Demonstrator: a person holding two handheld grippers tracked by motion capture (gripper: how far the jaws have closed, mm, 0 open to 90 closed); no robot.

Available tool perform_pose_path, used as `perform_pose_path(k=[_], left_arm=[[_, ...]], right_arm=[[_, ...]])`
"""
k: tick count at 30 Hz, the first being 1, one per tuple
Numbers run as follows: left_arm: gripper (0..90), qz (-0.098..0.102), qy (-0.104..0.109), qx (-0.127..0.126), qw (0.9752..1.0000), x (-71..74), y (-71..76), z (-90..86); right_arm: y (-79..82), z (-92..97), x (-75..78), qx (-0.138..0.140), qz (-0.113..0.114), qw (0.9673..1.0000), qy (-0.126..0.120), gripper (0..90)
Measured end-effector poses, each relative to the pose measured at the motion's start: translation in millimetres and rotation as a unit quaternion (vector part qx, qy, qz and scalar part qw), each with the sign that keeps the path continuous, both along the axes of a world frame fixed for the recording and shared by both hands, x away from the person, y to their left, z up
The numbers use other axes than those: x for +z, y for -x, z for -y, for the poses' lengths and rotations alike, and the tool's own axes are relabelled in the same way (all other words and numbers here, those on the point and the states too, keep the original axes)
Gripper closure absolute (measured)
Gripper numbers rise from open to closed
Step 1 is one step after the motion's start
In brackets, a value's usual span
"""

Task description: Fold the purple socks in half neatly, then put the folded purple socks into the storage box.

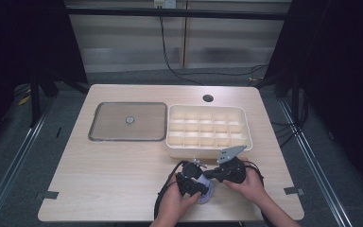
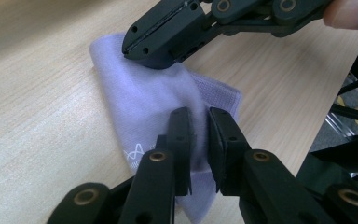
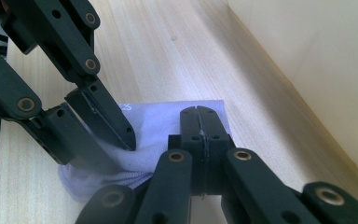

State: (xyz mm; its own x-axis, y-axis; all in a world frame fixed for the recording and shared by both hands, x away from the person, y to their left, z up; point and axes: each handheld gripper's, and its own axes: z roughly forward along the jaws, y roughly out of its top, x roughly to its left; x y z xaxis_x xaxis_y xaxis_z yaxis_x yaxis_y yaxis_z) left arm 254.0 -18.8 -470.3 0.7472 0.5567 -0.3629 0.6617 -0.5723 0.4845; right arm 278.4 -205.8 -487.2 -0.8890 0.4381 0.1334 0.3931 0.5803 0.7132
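A: Where is the lilac cloth (image 1: 207,189) sitting?

B: Low in the high view, just right of centre, on the wooden table (image 1: 123,161) near its front edge, between the person's two hands. In the left gripper view the cloth (image 2: 144,102) runs from the upper left of the frame down to the lower middle, folded into a thick strip, with a small white logo at its lower left.

A: And the left gripper (image 1: 192,185)?

B: In its own view the left gripper (image 2: 199,140) has its two black jaws drawn close with a fold of the cloth pinched up between them. The fabric bulges into the narrow gap, so it grips the cloth.

A: The right gripper (image 1: 210,174)?

B: Its jaws are pressed fully together. In the right gripper view the right gripper (image 3: 199,122) shows only a thin seam between the two halves, and the tips rest over the cloth (image 3: 163,126) at the centre of the frame. In the left gripper view that same gripper (image 2: 142,46) comes in from the upper right and its closed tip presses on the cloth's far end. Whether any fabric is caught in the seam, I cannot tell.

A: Anything else on the table?

B: A white compartment tray (image 1: 208,126) at centre right of the high view, and a grey flat lid (image 1: 128,121) just left of it, both well apart from the cloth.
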Motion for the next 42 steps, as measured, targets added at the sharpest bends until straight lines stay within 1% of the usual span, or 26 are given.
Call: perform_pose_path(k=[2,4,5,6,10,11,13,15,18,19,22,24,25,26,27,29,30,31,34,38,40,41,42], left_arm=[[77.6,-0.003,0.001,0.001,1.0000,0.7,-0.1,-0.1],[76.4,-0.007,0.001,0.002,1.0000,2.4,0.3,-0.1],[75.9,-0.007,0.003,0.000,1.0000,3.4,0.3,-0.4],[75.4,-0.011,0.009,0.002,0.9999,4.5,0.7,-0.7],[74.7,-0.012,0.011,-0.002,0.9999,12.3,-0.3,-4.8],[74.6,-0.008,0.012,-0.004,0.9999,14.4,-0.9,-6.2],[74.6,-0.006,0.018,-0.001,0.9998,18.4,-1.9,-8.5],[75.9,-0.005,0.017,-0.002,0.9998,21.8,-4.1,-10.8],[78.5,0.002,0.016,0.006,0.9998,24.5,-8.7,-13.5],[78.7,0.001,0.016,0.009,0.9998,24.7,-10.4,-14.1],[79.5,0.004,0.016,0.019,0.9997,22.6,-13.2,-13.3],[79.5,0.001,0.016,0.016,0.9998,18.8,-13.9,-11.2],[79.5,-0.002,0.016,0.021,0.9996,16.2,-12.6,-8.7],[79.5,-0.004,0.011,0.012,0.9999,13.4,-12.5,-7.7],[79.4,-0.006,0.008,0.011,0.9999,9.9,-11.2,-5.6],[79.5,-0.006,-0.004,0.008,0.9999,3.2,-8.7,-2.3],[79.6,-0.008,-0.004,0.005,0.9999,0.6,-7.8,-1.7],[79.8,-0.008,-0.004,0.002,1.0000,0.0,-7.4,-1.8],[79.8,0.000,-0.011,0.004,0.9999,2.7,-5.0,-0.3],[79.1,0.003,-0.001,0.007,1.0000,6.8,-0.7,-1.0],[78.8,0.004,0.003,0.002,1.0000,7.9,1.3,-0.8],[78.8,0.004,0.000,0.000,1.0000,8.9,2.2,-1.0],[78.7,0.005,0.004,0.000,1.0000,9.2,3.0,-1.1]], right_arm=[[0.1,0.4,-0.2,0.001,0.003,1.0000,0.001,90.0],[0.4,0.8,-0.4,0.002,-0.001,1.0000,0.000,90.0],[0.3,1.1,-0.7,0.001,0.000,1.0000,-0.001,90.0],[0.4,1.3,-0.8,0.002,0.000,1.0000,-0.002,90.0],[0.9,1.9,-0.7,0.004,0.005,1.0000,0.000,90.0],[1.0,2.1,-0.7,0.005,0.006,1.0000,0.000,90.0],[1.5,2.6,-0.7,0.004,0.004,1.0000,0.000,90.0],[1.5,2.7,-1.0,0.004,0.003,1.0000,-0.001,90.0],[1.8,2.5,-1.0,0.004,0.004,1.0000,-0.001,90.0],[1.7,2.5,-1.0,0.004,0.004,1.0000,-0.001,90.0],[1.7,2.5,-1.0,0.003,0.002,1.0000,-0.001,90.0],[1.2,2.3,-1.0,0.004,0.003,1.0000,-0.001,90.0],[1.3,2.1,-1.0,0.004,0.000,1.0000,-0.001,90.0],[0.9,1.7,-1.1,0.003,0.000,1.0000,-0.002,90.0],[0.3,1.6,-1.2,0.004,0.002,1.0000,0.000,90.0],[-0.1,1.2,-1.1,0.004,0.000,1.0000,0.001,90.0],[0.0,1.1,-1.2,0.004,-0.001,1.0000,0.000,90.0],[0.0,1.0,-1.4,0.004,-0.001,1.0000,-0.001,90.0],[-0.3,1.2,-1.6,0.004,-0.003,1.0000,-0.002,90.0],[-0.3,1.0,-1.5,0.006,-0.001,1.0000,0.000,90.0],[0.0,0.6,-1.3,0.005,-0.001,1.0000,0.001,90.0],[-0.1,0.7,-1.4,0.005,-0.001,1.0000,0.001,90.0],[-0.3,0.9,-1.5,0.006,0.000,1.0000,0.000,90.0]])
